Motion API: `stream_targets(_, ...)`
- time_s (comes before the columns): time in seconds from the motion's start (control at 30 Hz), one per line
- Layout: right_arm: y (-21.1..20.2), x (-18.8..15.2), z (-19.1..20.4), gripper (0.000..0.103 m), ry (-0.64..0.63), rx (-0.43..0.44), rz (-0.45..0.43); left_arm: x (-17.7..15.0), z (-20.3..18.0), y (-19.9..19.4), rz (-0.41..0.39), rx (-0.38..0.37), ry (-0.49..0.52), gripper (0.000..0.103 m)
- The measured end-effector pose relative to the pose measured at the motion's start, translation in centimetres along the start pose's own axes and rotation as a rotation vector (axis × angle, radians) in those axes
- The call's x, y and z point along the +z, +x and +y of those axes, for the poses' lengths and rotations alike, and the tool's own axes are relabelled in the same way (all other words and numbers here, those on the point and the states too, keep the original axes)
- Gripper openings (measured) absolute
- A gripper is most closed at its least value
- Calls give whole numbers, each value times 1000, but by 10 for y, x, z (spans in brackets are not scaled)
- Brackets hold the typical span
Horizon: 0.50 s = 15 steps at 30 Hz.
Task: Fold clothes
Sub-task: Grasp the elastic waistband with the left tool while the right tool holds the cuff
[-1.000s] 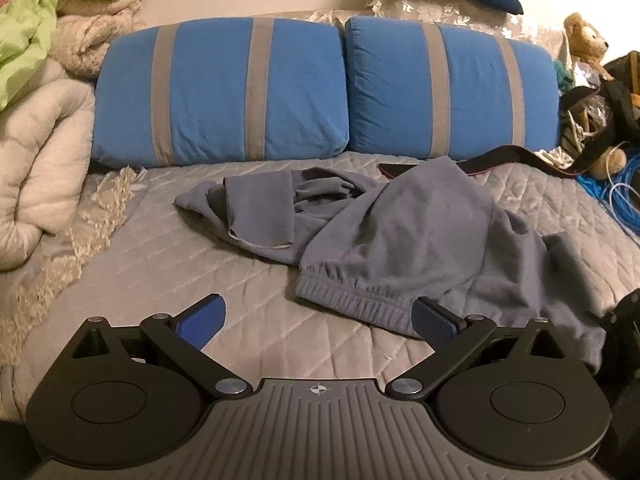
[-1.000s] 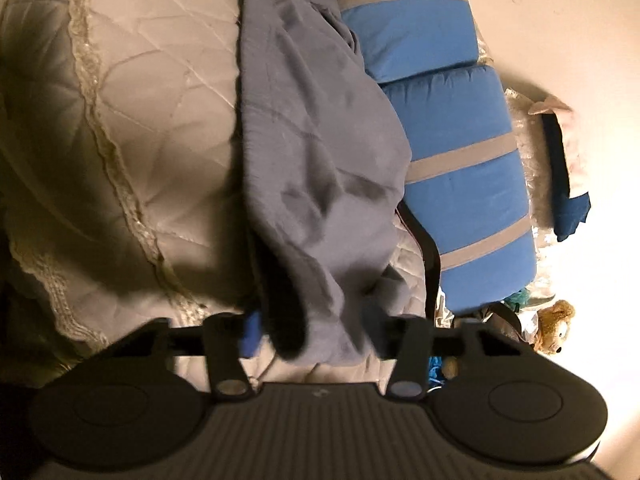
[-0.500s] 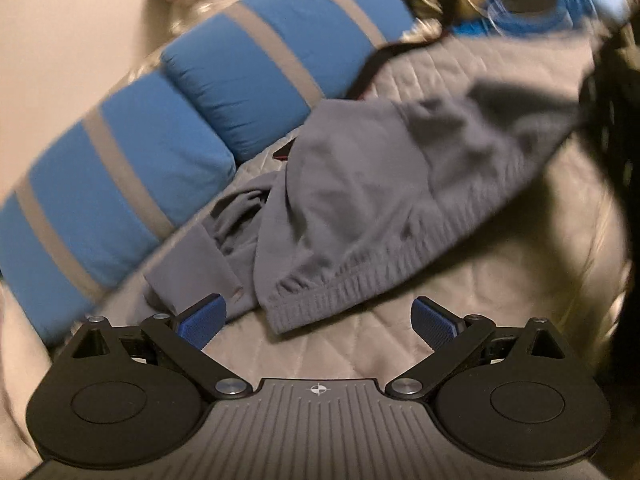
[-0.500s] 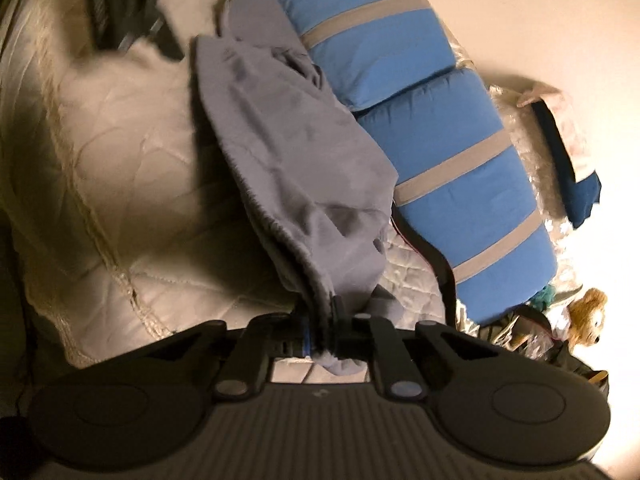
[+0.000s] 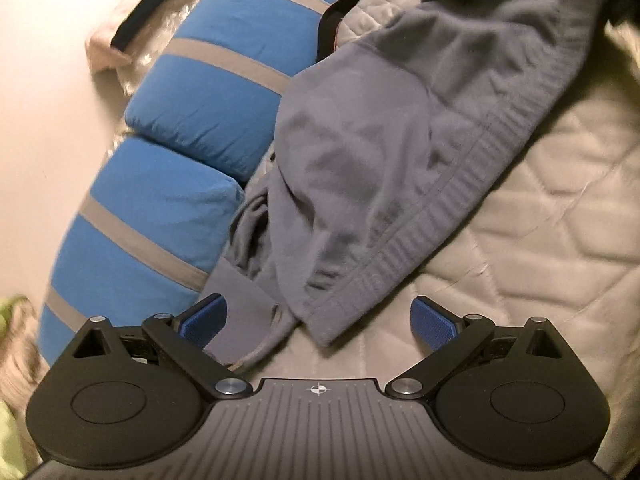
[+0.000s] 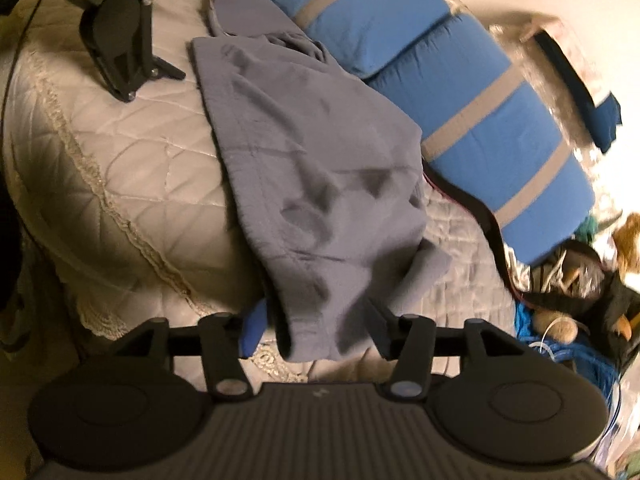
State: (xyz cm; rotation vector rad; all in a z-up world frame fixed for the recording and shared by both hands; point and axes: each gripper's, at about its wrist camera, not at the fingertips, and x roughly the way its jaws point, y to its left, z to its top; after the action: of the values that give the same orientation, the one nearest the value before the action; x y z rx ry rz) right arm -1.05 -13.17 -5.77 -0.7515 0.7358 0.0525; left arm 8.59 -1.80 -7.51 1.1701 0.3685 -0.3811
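Grey sweatshirt (image 5: 360,152) sprawls crumpled on quilted bedspread (image 5: 540,220), left wrist view. Ribbed hem runs diagonally from upper right down to a corner near the bottom centre. That hem corner lies between the blue pads of the left gripper (image 5: 318,320), whose fingers are spread wide and grip nothing. Left pad (image 5: 202,318) sits over a sleeve end; I can't tell if it touches. Two blue pillows with grey stripes (image 5: 192,128) lie along the far side of the garment, touching its bunched edge. Dark strap (image 5: 326,26) sits on the bedspread above the sweatshirt. Folded pink and navy fabric (image 5: 132,24) sits beyond the pillows against the wall. Green fabric at the left edge, blurred.

Right wrist view: the same sweatshirt (image 6: 316,168) stretches from the top centre down to the right gripper (image 6: 316,328). Its lower end hangs between the fingers, which are spread apart; blue pad at left (image 6: 252,330) is just beside the cloth, the right finger is partly covered by it. Not clamped as far as visible, some blur there. Left gripper (image 6: 120,36) shows at top left, over the bedspread (image 6: 120,152) near the garment's far end. Lace trim (image 6: 120,220) runs across the bedspread. Striped pillows (image 6: 460,92) lie right of the garment, dark strap (image 6: 472,208) below them. Plush toys and blue cable (image 6: 560,344) clutter the far right.
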Motion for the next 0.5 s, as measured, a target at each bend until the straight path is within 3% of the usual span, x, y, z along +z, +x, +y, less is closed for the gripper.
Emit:
stream_targets(0.27, 1, 1, -14, 76, 122, 37, 26, -5, -5, 14, -29, 84, 149, 93)
stream_targets(0.5, 5, -3, -32, 77, 277, 71, 48, -8, -13, 6, -101, 113, 203, 75)
